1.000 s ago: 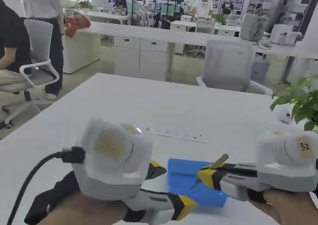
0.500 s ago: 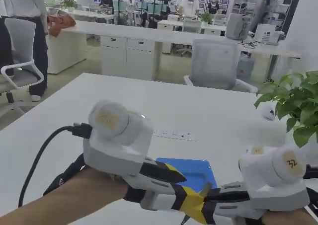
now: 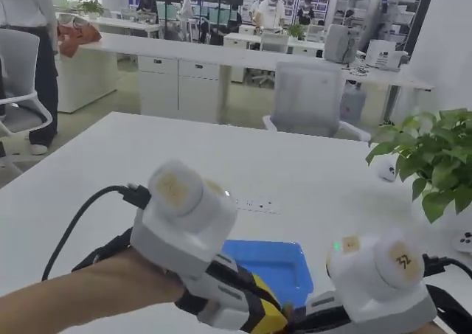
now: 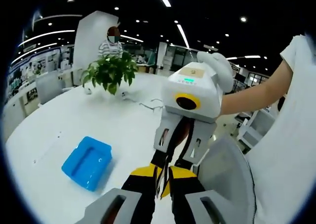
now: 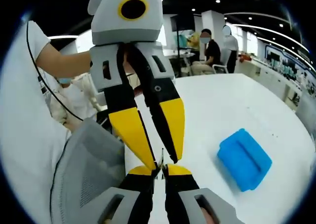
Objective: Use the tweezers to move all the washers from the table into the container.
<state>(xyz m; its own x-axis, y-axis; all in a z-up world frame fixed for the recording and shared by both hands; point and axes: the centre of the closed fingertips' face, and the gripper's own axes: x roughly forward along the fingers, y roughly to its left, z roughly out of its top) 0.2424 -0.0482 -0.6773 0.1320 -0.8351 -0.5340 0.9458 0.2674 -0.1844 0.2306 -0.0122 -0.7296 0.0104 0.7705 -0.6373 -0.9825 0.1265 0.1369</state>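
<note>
Two tips together: left claw (image 4: pixel 163 170), right claw (image 5: pixel 161 170) pinching tweezers (image 5: pixel 162 157); head view cropped.

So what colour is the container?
The container is blue, clearest in the left gripper view.

a sticker on the right gripper's (image 5: pixel 160 171) round cap (image 3: pixel 403 261) reads 32.
</note>
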